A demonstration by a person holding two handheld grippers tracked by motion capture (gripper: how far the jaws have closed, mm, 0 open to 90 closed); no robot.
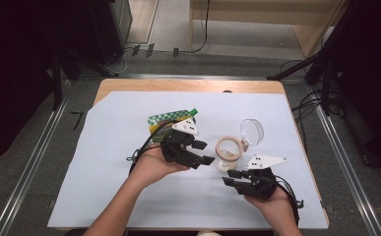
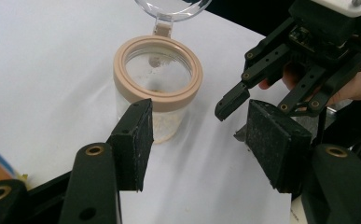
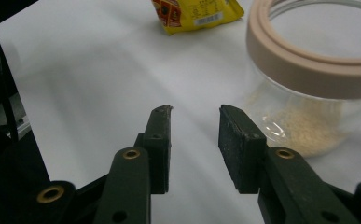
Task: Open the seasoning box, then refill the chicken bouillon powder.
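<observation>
The open jar [image 2: 157,84] is being left free ahead of both grippers' empty, part-open fingers [image 2: 134,140] [image 3: 239,144], ready for filling.

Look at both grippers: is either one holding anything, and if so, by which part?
Nothing is held. The left gripper and the right gripper both stand open with bare table between their jaws, beside the open jar.

We hold our left gripper [image 1: 202,152] in the left hand [image 1: 151,166], jaws apart and empty. Our right gripper [image 1: 231,178], held in the right hand [image 1: 276,204], also stands parted, gripping nothing.
</observation>
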